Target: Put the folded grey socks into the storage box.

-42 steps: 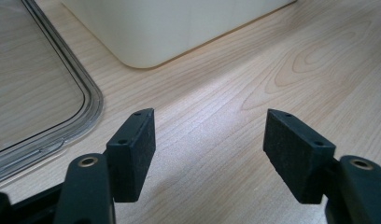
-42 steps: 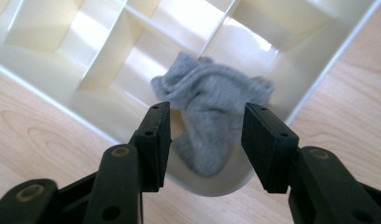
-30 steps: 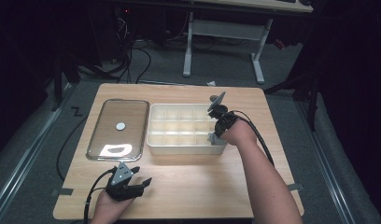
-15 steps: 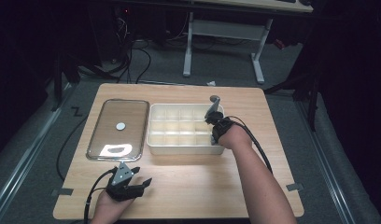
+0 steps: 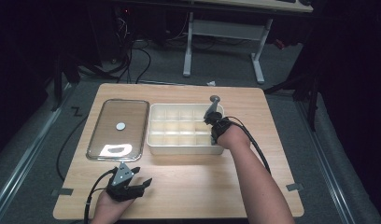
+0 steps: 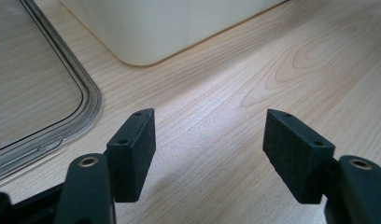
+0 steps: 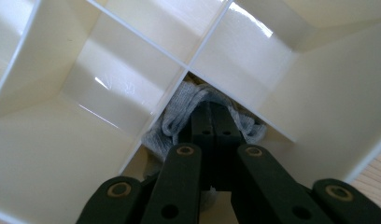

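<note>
right claw (image 7: 212, 122): pinching shut on a crumpled grey cloth (image 7: 179, 116)
cloth: sitting in a cell at the cream plastic divided box's (image 5: 179, 144) 3 o'clock end
left claw (image 6: 209, 140): hanging wide open, holding nothing, over the wooden worktop (image 6: 254, 79)

A wide band of bare light wooden worktop (image 5: 198, 179) is left free along the near edge, in front of the cream plastic divided box (image 5: 185, 148) and the clear rectangular plastic lid (image 5: 132, 122). The left gripper (image 6: 209, 135) is held low over this band with its black fingers (image 6: 132, 151) spread, nothing between them; the box corner and lid rim are seen ahead, just beside each other. Inside the box, passage is hemmed by thin partition walls. The right gripper (image 7: 215, 122) is seen down in a cell near the box's right end, its fingers pressed together on grey knitted fabric (image 7: 179, 122) that crowds that cell.
</note>
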{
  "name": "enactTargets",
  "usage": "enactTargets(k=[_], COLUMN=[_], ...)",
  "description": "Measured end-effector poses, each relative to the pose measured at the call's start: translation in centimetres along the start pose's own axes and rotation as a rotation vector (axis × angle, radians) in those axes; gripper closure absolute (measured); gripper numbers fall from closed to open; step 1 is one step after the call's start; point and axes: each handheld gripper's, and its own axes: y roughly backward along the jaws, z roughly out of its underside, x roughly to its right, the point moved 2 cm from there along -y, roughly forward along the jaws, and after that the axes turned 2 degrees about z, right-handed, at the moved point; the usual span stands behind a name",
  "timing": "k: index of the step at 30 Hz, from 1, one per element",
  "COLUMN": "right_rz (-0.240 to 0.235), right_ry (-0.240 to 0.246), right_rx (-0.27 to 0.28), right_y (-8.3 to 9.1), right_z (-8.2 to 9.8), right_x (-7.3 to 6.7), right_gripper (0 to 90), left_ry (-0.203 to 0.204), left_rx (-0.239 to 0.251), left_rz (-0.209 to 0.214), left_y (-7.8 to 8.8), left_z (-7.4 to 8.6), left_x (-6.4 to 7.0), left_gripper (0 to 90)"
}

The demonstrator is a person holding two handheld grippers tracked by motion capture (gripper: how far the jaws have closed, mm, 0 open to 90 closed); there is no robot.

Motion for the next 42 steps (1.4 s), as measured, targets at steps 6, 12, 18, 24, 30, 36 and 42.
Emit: enactTargets(k=[6, 12, 18, 24, 30, 36, 42], right_rz=[0.021, 0.002, -0.011, -0.019, -0.048, -0.05, -0.064], right_ry=[-0.011, -0.031, -0.033, -0.041, -0.049, -0.043, -0.032], right_rx=[-0.028, -0.025, 0.003, 0.019, 0.074, 0.141, 0.22], right_y=[-0.7, -0.8, 0.0, 0.7, 2.4, 3.5, 4.4], right_z=[-0.5, -0.4, 0.1, 0.4, 0.7, 1.1, 1.7], right_x=[-0.2, -0.1, 0.2, 0.3, 0.4, 0.2, -0.3], right_gripper=[90.0, 90.0, 88.6, 84.3, 81.2, 79.8, 74.4], left_ry=[-0.004, -0.007, 0.0, 0.001, 0.004, 0.008, 0.004], left_rx=[-0.004, -0.001, -0.004, -0.006, -0.004, 0.0, -0.008], left_rz=[0.002, 0.005, 0.008, 0.009, 0.008, 0.007, 0.009], left_y=[-0.1, -0.2, -0.3, -0.1, -0.1, -0.1, -0.2], left_z=[0.0, -0.1, -0.1, 0.0, 0.0, -0.1, -0.1], left_x=[0.0, 0.3, 0.2, 0.3, 0.2, 0.2, 0.1], left_gripper=[35.1, 35.0, 35.1, 35.1, 35.2, 35.3, 35.3])
